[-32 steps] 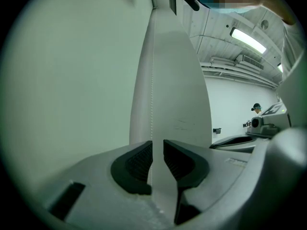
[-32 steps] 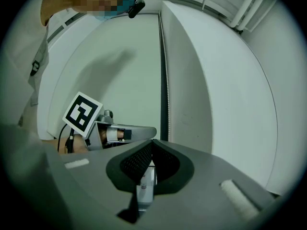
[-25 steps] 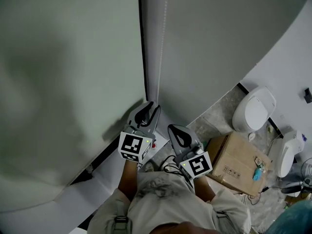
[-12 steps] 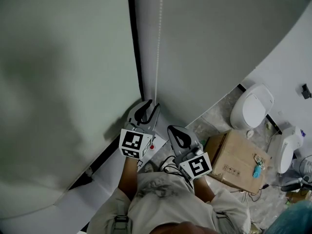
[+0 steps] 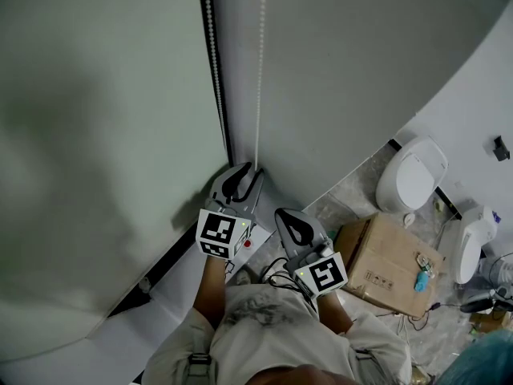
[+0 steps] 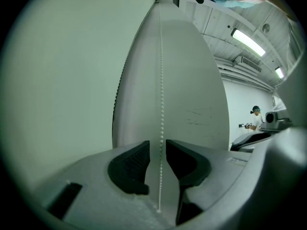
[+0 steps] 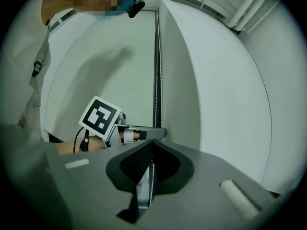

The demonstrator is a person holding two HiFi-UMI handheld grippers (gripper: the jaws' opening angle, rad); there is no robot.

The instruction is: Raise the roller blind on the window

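Bead chain [image 5: 260,70] hangs straight down the grey wall, just right of the dark window frame [image 5: 218,95], and a second beaded strand runs along the frame itself. Left of the frame the roller blind [image 5: 96,135] is lowered, its pale sheet covering the whole window down to a curved lower edge. The left gripper [image 5: 244,179] is raised at the foot of the chain; its own view shows the jaws apart, the chain [image 6: 161,80] passing through the gap between the pads without touching either. The right gripper [image 5: 287,215] sits just beside it, lower and to the right. Its jaws are pressed together, with a thin beaded strand [image 7: 150,176] caught in the seam between them. On the floor to the right stand a cardboard box [image 5: 389,267] and, beyond it, a white toilet [image 5: 413,175].
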